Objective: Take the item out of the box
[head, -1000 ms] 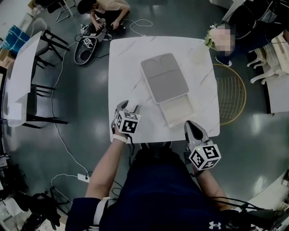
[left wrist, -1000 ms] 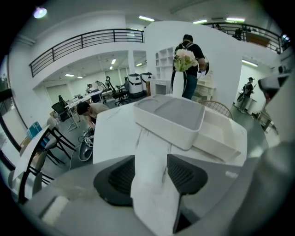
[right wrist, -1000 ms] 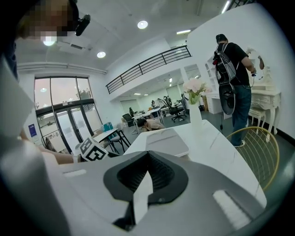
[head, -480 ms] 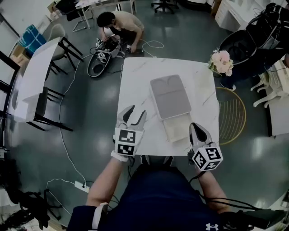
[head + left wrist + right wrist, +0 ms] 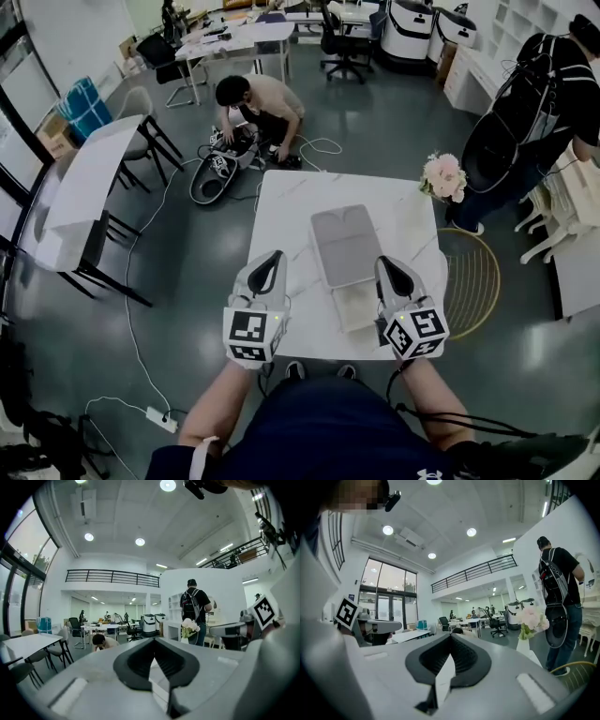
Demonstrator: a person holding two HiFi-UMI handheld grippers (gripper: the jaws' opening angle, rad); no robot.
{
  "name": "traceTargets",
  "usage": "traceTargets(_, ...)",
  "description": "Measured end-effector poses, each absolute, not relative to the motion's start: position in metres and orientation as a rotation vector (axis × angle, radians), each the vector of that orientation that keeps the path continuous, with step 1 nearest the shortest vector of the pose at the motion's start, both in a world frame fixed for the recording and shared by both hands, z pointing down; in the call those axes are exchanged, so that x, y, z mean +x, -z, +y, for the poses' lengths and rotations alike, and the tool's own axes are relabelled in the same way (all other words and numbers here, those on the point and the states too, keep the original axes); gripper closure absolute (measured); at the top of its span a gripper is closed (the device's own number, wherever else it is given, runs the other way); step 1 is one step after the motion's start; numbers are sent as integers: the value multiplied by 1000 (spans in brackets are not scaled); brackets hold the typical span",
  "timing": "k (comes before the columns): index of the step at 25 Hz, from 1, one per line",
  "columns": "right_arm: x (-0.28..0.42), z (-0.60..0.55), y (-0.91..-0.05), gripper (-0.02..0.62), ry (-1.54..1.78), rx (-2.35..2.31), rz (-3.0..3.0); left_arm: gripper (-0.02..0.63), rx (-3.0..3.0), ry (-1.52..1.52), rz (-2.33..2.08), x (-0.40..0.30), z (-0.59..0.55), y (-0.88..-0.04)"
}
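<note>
A flat grey box lies in the middle of the white marble table. Its pale open half faces me, and I cannot make out an item inside. My left gripper is raised over the table's near left part, left of the box, with its jaws shut and nothing between them. My right gripper hovers at the box's near right corner, also shut and empty. Both point level out into the room, so the left gripper and the right gripper views show only closed jaws against the hall.
A vase of pink flowers stands on the table's far right corner. A person crouches on the floor beyond the table. Another person with a backpack stands at the right. A gold wire chair sits by the right edge.
The left gripper's jaws went from wide open to shut. Both grippers rose and moved in beside the box. The head view tilted up, showing more of the room.
</note>
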State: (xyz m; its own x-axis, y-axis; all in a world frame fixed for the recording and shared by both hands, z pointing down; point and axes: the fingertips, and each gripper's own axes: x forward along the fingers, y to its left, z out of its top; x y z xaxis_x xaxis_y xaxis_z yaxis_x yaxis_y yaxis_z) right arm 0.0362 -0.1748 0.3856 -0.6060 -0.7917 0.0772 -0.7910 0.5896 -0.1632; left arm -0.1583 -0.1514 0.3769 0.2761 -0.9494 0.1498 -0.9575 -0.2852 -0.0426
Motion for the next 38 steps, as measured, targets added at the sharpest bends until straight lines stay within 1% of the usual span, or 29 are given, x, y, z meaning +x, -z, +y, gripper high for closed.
traceTargets(4, 29, -174, -364, 594, 220, -1353, 2761, 603, 2453, -182, -1870, -161, -146, -368)
traceTargets(9, 25, -168, -353, 594, 224, -1306, 2733, 604, 2424, -181, -1852, -156, -145, -373)
traceTargets(24, 24, -155, -369, 594, 266, -1303, 2748, 603, 2432, -241, -1771, -145, -145, -401)
traceTargets(38, 12, -155, -371, 594, 264, -1286, 2777, 604, 2410, -261, -1782, -154, -147, -411)
